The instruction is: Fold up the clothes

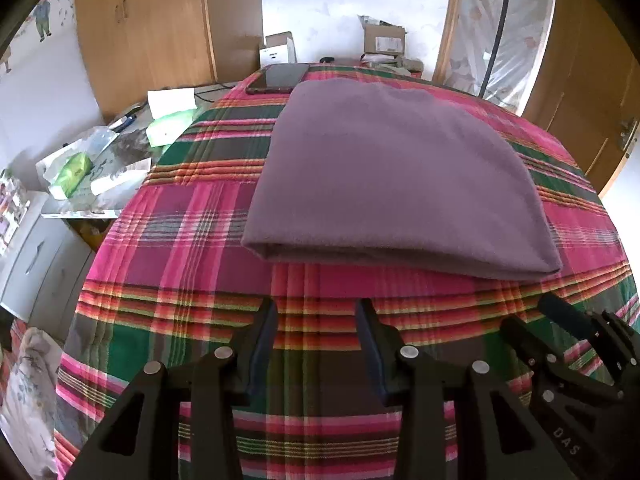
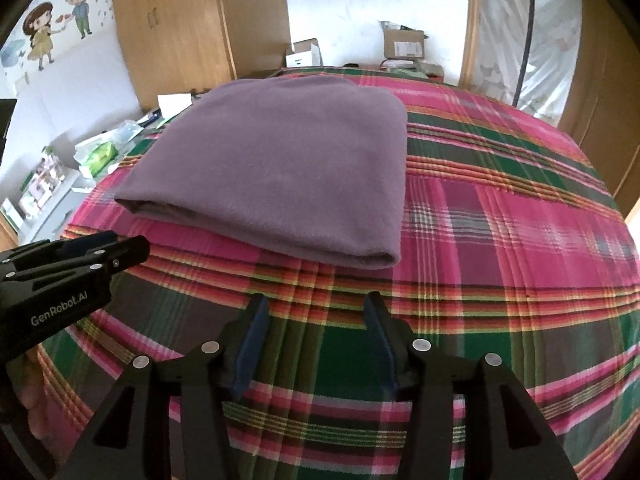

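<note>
So there's a purple garment [image 1: 392, 176], some kind of soft fleecy cloth, folded into a thick rectangle and lying flat on a bed covered by a pink, green and brown plaid bedspread [image 1: 192, 240]. It sits toward the far end of the bed, more to the left side than the right, with its folded edge facing the cameras and a good strip of bare plaid between it and both tools. The left hand-held gripper [image 1: 316, 320] hangs over the near part of the bed with its jaws apart and nothing between them, just plaid showing through the gap. Same deal with the right hand-held gripper [image 2: 316, 316]: jaws spread, empty, pointing down at the bedspread short of the cloth's near edge. The 2 sit side by side, each showing up at the edge of the other's view, neither touching the cloth. A dark phone [image 1: 280, 78] lies at the far end of the bed, just beside the garment's far left corner. Off the left side of the bed there's a cluttered side surface with a green packet [image 1: 74, 170] and some papers. Behind the bed are a wooden wardrobe [image 2: 176, 28], a couple of cardboard boxes [image 2: 404, 44] against the white wall, and a cartoon wall sticker [image 2: 56, 24] of 2 kids in the right wrist view.
</note>
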A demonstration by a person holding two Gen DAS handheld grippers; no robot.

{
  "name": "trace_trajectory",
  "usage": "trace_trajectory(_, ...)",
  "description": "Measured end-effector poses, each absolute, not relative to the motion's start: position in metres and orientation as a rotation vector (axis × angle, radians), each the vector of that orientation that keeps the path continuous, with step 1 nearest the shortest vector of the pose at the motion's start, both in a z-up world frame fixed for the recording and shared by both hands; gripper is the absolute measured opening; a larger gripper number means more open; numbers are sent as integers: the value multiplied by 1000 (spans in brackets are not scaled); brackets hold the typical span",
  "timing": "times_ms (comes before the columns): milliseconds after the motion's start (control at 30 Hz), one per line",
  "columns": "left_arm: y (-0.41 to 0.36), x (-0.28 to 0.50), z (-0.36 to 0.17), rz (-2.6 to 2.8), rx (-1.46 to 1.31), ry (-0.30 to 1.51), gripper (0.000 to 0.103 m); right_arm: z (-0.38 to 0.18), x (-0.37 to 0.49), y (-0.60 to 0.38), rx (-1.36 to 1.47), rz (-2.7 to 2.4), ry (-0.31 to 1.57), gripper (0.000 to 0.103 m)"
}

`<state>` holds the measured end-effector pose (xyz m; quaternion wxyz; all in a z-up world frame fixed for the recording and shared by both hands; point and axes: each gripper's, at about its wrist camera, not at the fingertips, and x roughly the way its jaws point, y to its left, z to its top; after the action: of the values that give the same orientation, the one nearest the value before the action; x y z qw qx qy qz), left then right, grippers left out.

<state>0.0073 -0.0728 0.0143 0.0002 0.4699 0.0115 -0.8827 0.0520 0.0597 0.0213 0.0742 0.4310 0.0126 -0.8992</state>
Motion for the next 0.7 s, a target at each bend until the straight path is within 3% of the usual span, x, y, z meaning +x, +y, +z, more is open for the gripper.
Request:
trace_trajectory(300,-72,4,10,-2776,1444,18,40,18,48,54,1301,-2744,79,53)
trace_trajectory(433,-72,3,8,-2788,1407,19,41,18,46,53,1314,-2765,86,63)
trace_trajectory(700,-74,1,7,-2824,1355,13,46,17,43,54,1328,-2776,70,68)
